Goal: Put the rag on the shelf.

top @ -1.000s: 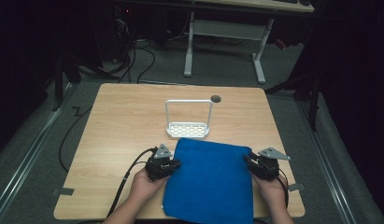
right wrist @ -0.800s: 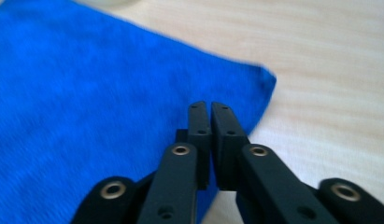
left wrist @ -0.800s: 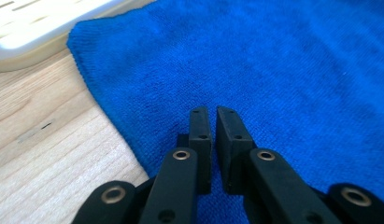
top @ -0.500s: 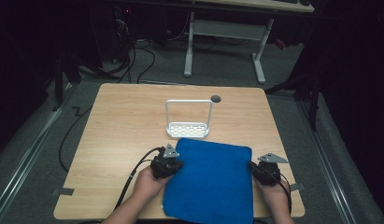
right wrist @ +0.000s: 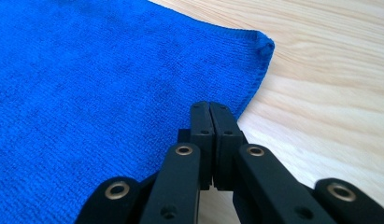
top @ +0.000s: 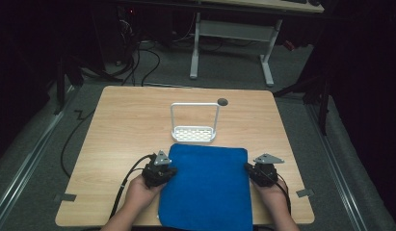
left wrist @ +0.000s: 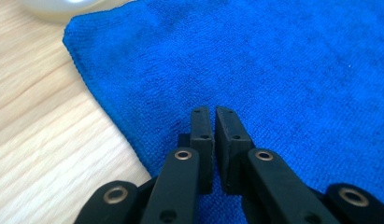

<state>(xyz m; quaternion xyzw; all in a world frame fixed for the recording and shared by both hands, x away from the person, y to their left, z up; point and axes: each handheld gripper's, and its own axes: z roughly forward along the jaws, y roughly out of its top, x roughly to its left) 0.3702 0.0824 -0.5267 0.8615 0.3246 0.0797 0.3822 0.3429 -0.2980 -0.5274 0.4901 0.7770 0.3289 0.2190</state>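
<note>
Both grippers, left (top: 165, 169) & right (top: 251, 171), pinched shut on cloth (top: 207, 187) side edges btwn fingertips; next prob lift/fold together evenly.

A dim lab or test room set up for recording

A bare light-wood table (top: 128, 125) stands on grey carpet (top: 306, 125), with tape marks (top: 305, 193) on the floor beside it. Loose black cables (top: 138, 57) trail past the white metal legs of another desk (top: 234, 33) behind. The surroundings are dark, with no household furnishings in view.
</note>
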